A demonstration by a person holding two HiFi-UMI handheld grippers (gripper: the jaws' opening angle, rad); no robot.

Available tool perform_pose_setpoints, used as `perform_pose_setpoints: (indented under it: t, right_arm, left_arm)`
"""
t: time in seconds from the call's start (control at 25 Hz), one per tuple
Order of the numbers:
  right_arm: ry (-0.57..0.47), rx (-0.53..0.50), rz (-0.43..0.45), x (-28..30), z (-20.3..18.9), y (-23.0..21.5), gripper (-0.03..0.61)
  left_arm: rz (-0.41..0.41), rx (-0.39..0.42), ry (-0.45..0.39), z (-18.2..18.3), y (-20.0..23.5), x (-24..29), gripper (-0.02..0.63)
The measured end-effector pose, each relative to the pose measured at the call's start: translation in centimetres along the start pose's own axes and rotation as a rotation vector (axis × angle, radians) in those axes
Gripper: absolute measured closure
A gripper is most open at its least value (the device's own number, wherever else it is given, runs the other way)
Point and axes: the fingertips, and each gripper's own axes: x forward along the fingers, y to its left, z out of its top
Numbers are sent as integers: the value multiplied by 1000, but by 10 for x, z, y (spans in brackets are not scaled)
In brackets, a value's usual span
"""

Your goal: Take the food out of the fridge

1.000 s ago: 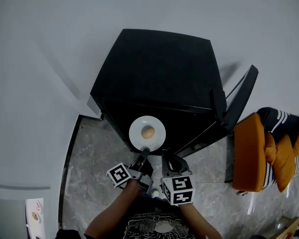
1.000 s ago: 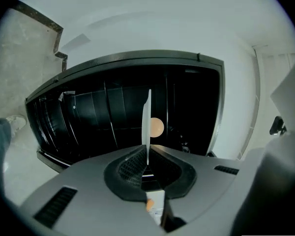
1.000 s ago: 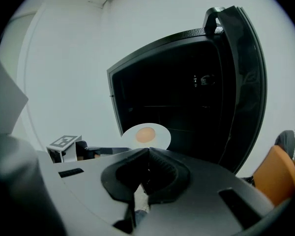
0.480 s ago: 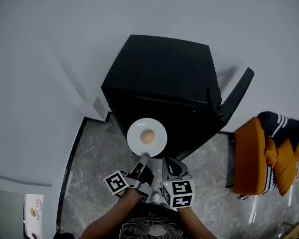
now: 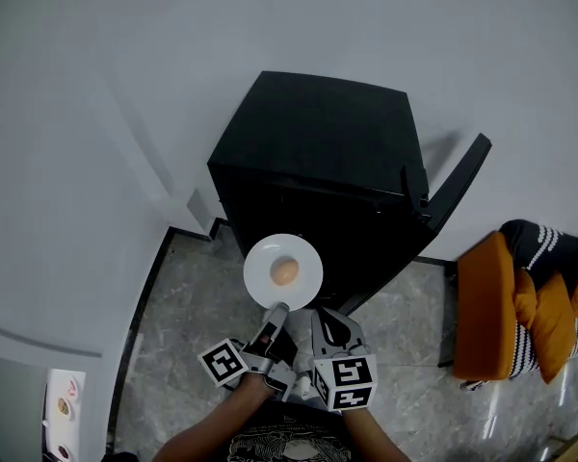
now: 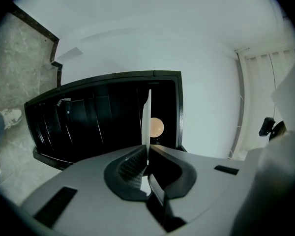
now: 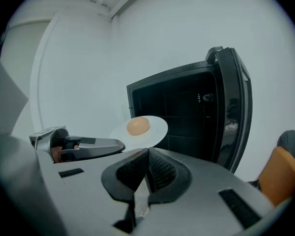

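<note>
A white plate (image 5: 303, 279) bearing a round tan food item (image 5: 284, 271) hangs in front of the open black fridge (image 5: 318, 152). My left gripper (image 5: 275, 310) is shut on the plate's near rim. In the left gripper view the plate (image 6: 146, 113) stands edge-on between the pads, with the food (image 6: 157, 127) on its right side. My right gripper (image 5: 325, 321) sits just right of the left one, shut with nothing in it. In the right gripper view the shut right gripper (image 7: 147, 157) points toward the plate (image 7: 157, 131), the food (image 7: 137, 126) and the fridge interior (image 7: 182, 117).
The fridge door (image 5: 459, 192) stands open at the right. An orange cushion (image 5: 491, 306) with striped cloth (image 5: 549, 248) lies on the marble floor (image 5: 173, 335) to the right. White walls flank the fridge. A shoe (image 6: 10, 117) shows at the left gripper view's left edge.
The left gripper has drawn the plate back from the fridge opening and lifted it a little. The right gripper has moved back alongside it, still shut.
</note>
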Motion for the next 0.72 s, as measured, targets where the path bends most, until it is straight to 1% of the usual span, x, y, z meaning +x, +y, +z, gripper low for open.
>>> perform_pose_setpoints:
  t: [0.72]
  right_arm:
    - [1,-26,-24,-9,-5,0,557]
  left_arm:
    - [1,1,6,-10,0,-6,592]
